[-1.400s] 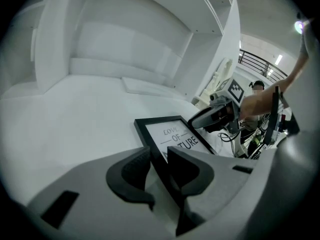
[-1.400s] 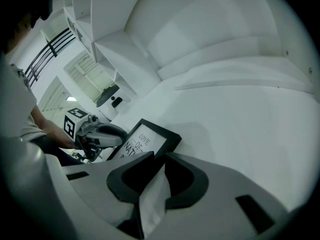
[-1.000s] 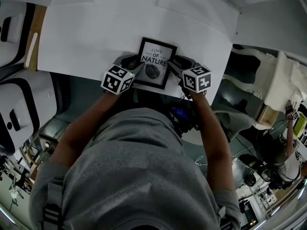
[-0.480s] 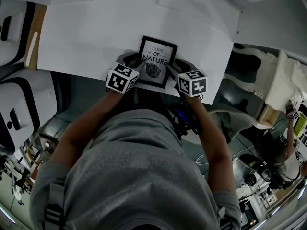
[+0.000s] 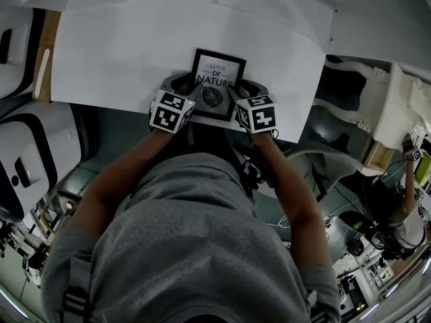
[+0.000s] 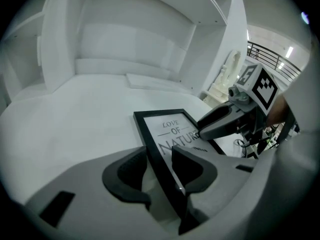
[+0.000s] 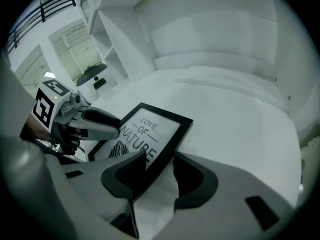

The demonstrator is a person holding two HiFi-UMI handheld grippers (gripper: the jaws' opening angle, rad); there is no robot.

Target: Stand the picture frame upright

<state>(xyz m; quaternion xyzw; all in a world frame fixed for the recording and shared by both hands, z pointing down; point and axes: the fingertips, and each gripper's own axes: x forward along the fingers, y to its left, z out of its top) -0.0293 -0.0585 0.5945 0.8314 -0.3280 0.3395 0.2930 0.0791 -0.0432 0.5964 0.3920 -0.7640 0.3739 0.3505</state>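
Observation:
A black picture frame (image 5: 217, 79) with a "LOVE OF NATURE" print lies flat on the white table (image 5: 114, 46), close to its front edge. My left gripper (image 5: 188, 91) straddles the frame's left rim. In the left gripper view that rim (image 6: 150, 134) runs between the jaws of the left gripper (image 6: 159, 160), with a gap showing beside it. My right gripper (image 5: 237, 94) straddles the right rim. In the right gripper view, one jaw of the right gripper (image 7: 160, 166) sits over the frame's glass (image 7: 150, 129) and the other outside the rim, spread wide. Neither grips it.
The table's front edge (image 5: 202, 128) lies just under both grippers, with my arms reaching over it. White shelving (image 6: 125, 29) rises behind the table. A wooden strip (image 5: 44, 59) borders the table's left end. White furniture (image 5: 370, 93) stands on the right.
Both grippers have moved inward from beside the frame to straddle its left and right rims. The frame still lies flat in the same spot.

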